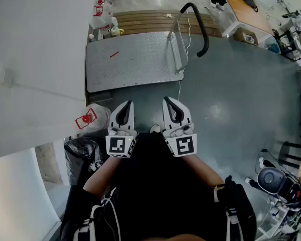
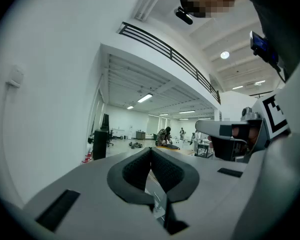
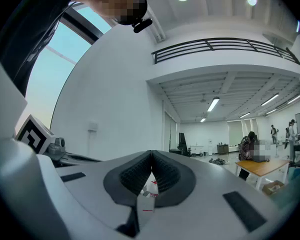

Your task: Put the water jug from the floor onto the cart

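Observation:
A clear water jug (image 1: pixel 94 119) with a red label lies on the floor by the white wall, just left of my left gripper (image 1: pixel 128 104). The grey metal cart (image 1: pixel 135 59) stands ahead, its black handle (image 1: pixel 200 29) on the right side. My right gripper (image 1: pixel 168 101) is held beside the left one, both level and pointing toward the cart. Both are shut with nothing between the fingers. The left gripper view shows my left gripper (image 2: pixel 151 149) with tips touching. My right gripper (image 3: pixel 151 153) looks the same in the right gripper view, with red-labelled jugs (image 3: pixel 149 189) seen low through its gap.
More jugs (image 1: pixel 103 11) stand at the cart's far left corner by the wall. A wooden pallet (image 1: pixel 160 21) lies behind the cart. A table (image 1: pixel 246 6) is at the far right, and equipment (image 1: pixel 276 182) sits on the floor at lower right.

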